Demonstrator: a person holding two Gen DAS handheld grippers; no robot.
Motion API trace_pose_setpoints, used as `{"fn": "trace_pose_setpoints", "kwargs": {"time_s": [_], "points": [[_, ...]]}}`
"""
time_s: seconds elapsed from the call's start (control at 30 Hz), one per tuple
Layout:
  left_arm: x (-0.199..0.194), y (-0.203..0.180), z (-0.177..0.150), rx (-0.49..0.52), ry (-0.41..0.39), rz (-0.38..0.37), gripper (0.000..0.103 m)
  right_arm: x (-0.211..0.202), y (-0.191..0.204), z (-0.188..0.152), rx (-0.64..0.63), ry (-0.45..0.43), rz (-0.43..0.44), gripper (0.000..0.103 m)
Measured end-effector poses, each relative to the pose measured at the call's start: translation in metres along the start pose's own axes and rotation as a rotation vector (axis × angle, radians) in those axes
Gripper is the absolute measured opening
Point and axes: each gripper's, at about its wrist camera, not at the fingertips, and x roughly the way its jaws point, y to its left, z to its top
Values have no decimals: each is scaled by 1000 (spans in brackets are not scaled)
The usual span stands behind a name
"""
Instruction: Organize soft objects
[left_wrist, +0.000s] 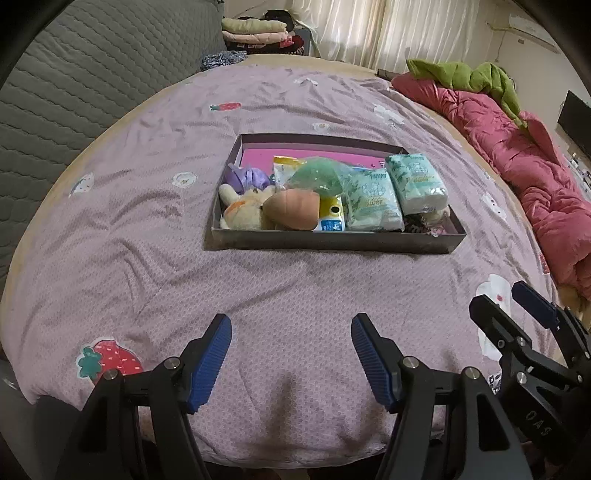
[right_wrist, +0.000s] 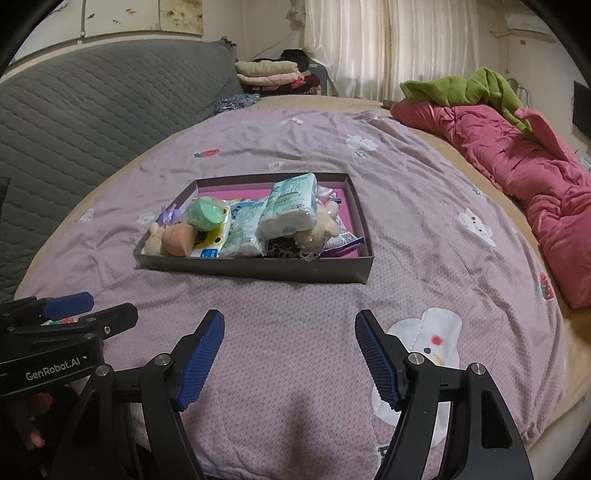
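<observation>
Bedroom, lilac quilt (left_wrist: 295, 280): soft items, tissue packs (left_wrist: 415, 182) and plush toy (left_wrist: 243, 206) among them, lie heaped in shallow box (left_wrist: 332, 242) at 12 o'clock; left gripper (left_wrist: 291, 354) and right gripper (right_wrist: 290, 356) both spread, empty, hovering near edge; any further grasp: pinch mid-body, lightly.

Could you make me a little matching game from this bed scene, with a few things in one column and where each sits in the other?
Things:
1. tissue packs
2. cream plush toy
3. pink quilt
4. left tool

Places:
A. bunched along the bed's right edge
B. left end of the box
C. open, above bare bedspread in front of the box
D. right half of the box

Pairs: 1-D, 2-B, 3-A, 4-C
</observation>
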Motion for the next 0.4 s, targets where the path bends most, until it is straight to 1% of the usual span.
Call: {"fn": "trace_pose_setpoints", "kwargs": {"time_s": [0.4], "points": [[9, 1, 1, 11, 15, 0, 67, 11, -1, -2, 5, 19, 2, 75]]}}
